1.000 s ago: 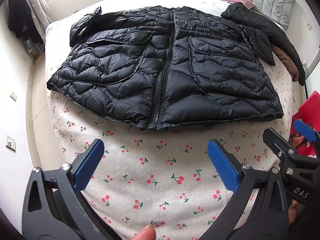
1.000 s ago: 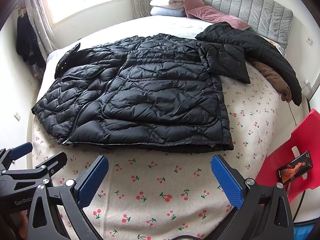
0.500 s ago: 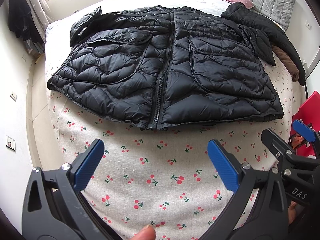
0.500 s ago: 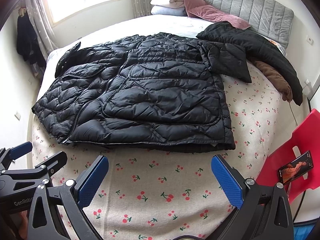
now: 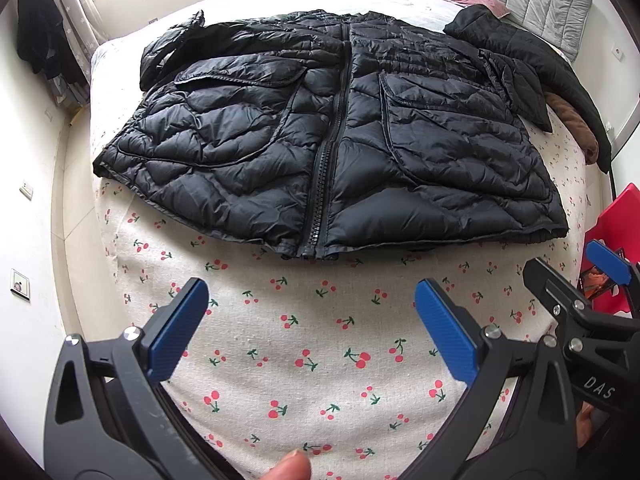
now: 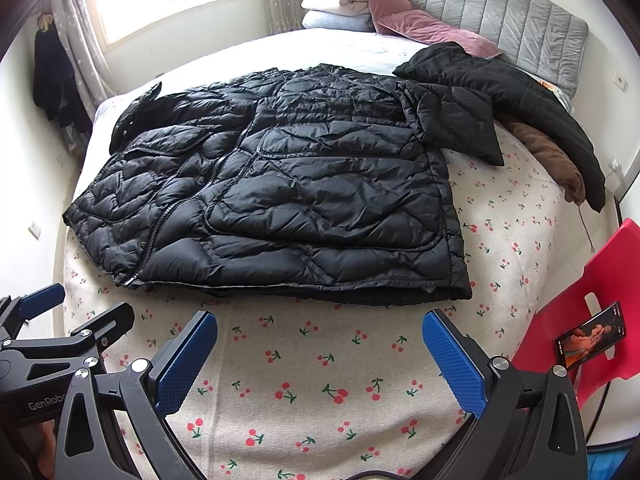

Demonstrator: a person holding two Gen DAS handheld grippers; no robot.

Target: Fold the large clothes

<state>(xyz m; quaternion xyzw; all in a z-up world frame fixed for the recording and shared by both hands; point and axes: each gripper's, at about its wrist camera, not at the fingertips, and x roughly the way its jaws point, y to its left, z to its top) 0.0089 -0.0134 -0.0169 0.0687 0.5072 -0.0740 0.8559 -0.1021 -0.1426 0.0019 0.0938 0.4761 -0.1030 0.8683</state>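
Observation:
A black quilted puffer jacket (image 5: pixel 328 140) lies flat, zipped, front up on the bed, hem toward me; it also shows in the right wrist view (image 6: pixel 280 200). Its left sleeve is folded at the far left, its right sleeve (image 6: pixel 456 128) lies out to the right. My left gripper (image 5: pixel 312 332) is open and empty above the cherry-print sheet (image 5: pixel 320 360), short of the hem. My right gripper (image 6: pixel 320 364) is open and empty, also short of the hem, to the right of the left one.
A second black coat (image 6: pixel 500 84) and a brown garment (image 6: pixel 552 156) lie at the bed's right edge. Pillows (image 6: pixel 360 8) and a grey headboard (image 6: pixel 500 12) are at the back. A red chair (image 6: pixel 580 312) holding a phone (image 6: pixel 592 340) stands at the right.
Both grippers have stayed open and almost still; the right wrist view has crept slightly closer to the jacket hem.

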